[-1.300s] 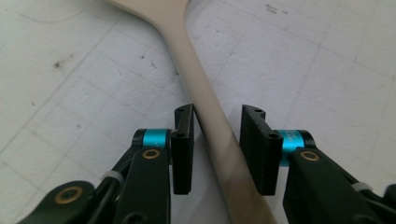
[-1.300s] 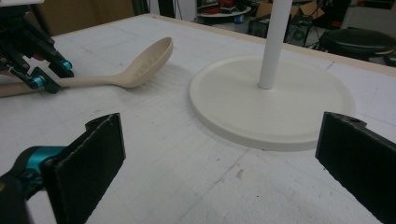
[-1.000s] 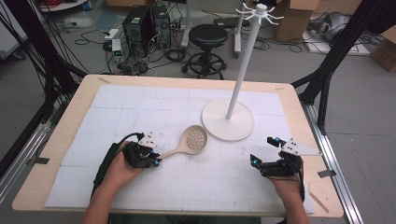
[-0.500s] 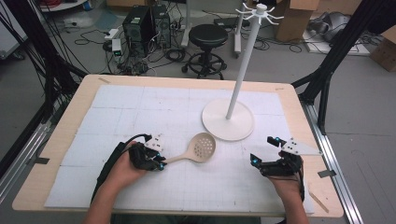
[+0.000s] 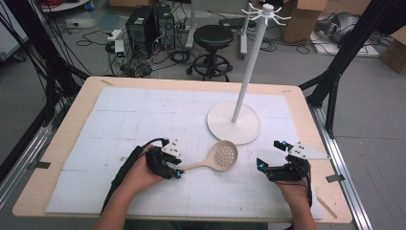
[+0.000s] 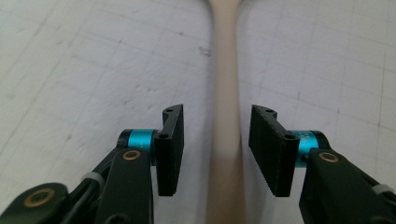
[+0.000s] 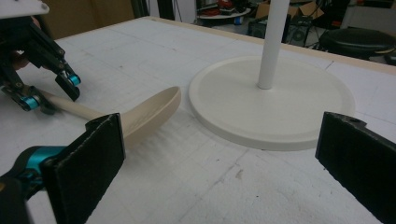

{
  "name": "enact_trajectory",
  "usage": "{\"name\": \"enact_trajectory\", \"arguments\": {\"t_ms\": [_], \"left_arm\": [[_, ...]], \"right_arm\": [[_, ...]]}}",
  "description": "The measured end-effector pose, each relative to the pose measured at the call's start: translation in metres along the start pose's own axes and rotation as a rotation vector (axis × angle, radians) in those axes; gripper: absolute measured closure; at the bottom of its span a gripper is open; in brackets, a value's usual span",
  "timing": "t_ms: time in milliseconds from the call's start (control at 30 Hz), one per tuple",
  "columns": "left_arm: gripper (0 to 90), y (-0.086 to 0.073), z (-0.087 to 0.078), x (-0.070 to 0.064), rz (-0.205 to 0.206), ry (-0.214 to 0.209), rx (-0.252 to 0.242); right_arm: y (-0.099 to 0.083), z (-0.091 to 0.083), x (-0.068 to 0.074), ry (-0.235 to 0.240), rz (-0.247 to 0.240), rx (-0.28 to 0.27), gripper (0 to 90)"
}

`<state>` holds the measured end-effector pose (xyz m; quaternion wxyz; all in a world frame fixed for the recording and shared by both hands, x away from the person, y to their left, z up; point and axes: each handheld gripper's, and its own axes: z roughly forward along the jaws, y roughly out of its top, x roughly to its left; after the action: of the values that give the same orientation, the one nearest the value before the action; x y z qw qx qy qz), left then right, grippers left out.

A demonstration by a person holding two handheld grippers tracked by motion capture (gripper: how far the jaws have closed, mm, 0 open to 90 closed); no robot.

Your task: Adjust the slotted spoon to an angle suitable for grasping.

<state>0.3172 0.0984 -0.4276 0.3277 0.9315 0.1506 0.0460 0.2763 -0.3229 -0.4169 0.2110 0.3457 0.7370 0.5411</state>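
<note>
A beige slotted spoon (image 5: pixel 222 155) lies flat on the white mat, its bowl close to the round base of a white hook stand (image 5: pixel 233 123). My left gripper (image 5: pixel 178 168) is open around the spoon's handle (image 6: pixel 226 93), with a small gap between the handle and each jaw. My right gripper (image 5: pixel 270 154) is wide open at the near right, holding nothing, a little right of the bowl. In the right gripper view, the spoon (image 7: pixel 149 112) and the stand base (image 7: pixel 275 102) lie ahead of my right gripper (image 7: pixel 224 149), and the left gripper (image 7: pixel 51 92) sits at the far left.
The stand's thin pole (image 5: pixel 249 62) rises to a ring of hooks at its top. A white gridded mat (image 5: pixel 124 115) covers the wooden table (image 5: pixel 81 103). A stool, computer cases, cables and boxes stand on the floor beyond the far edge.
The left hand and the spoon have slid to the right, bringing the bowl close to the stand base. The right gripper has stayed put.
</note>
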Motion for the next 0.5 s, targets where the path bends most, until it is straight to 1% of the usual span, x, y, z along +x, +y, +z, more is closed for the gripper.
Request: {"name": "enact_trajectory", "arguments": {"t_ms": [33,67,100,133,167,200,233,267,300,333,367,500], "left_arm": [[55.9,-0.004,-0.004,0.001,-0.015,0.007,-0.009],[54.3,-0.015,-0.013,0.005,-0.042,0.003,-0.028],[54.1,-0.015,-0.013,0.005,-0.042,0.003,-0.028],[54.1,-0.021,-0.016,0.007,-0.058,-0.008,-0.046],[54.1,-0.03,-0.023,0.007,-0.078,-0.01,-0.066],[54.1,-0.03,-0.023,0.007,-0.078,-0.01,-0.066],[54.1,-0.033,-0.026,0.007,-0.08,-0.01,-0.067],[53.6,-0.035,-0.028,0.006,-0.08,-0.003,-0.067],[53.6,-0.037,-0.03,0.004,-0.071,0.003,-0.065],[53.7,-0.039,-0.03,0.003,-0.072,0.009,-0.072],[54.0,-0.04,-0.031,0.001,-0.073,0.006,-0.076],[55.5,-0.043,-0.029,-0.002,-0.058,-0.012,-0.056]], "right_arm": [[0.0,0.0,0.0,0.0,0.0,0.0,0.2],[0.0,-0.001,-0.001,-0.004,-0.002,-0.001,0.2],[0.0,-0.001,-0.001,-0.004,-0.002,-0.001,0.2],[0.0,-0.001,0.0,-0.002,0.005,-0.001,0.2],[-0.001,-0.002,-0.001,-0.001,0.006,-0.003,0.2],[-0.001,-0.002,-0.001,-0.001,0.006,-0.003,0.2],[-0.001,-0.001,-0.001,0.0,0.008,-0.004,0.2],[-0.001,-0.001,0.0,0.0,0.008,-0.003,0.2],[-0.001,-0.001,0.0,0.0,0.008,-0.003,0.2],[-0.001,-0.001,0.0,0.001,0.003,0.0,0.2],[-0.001,-0.001,0.0,0.003,0.005,0.003,0.2],[-0.001,-0.001,0.0,-0.001,0.002,0.001,0.2]]}}
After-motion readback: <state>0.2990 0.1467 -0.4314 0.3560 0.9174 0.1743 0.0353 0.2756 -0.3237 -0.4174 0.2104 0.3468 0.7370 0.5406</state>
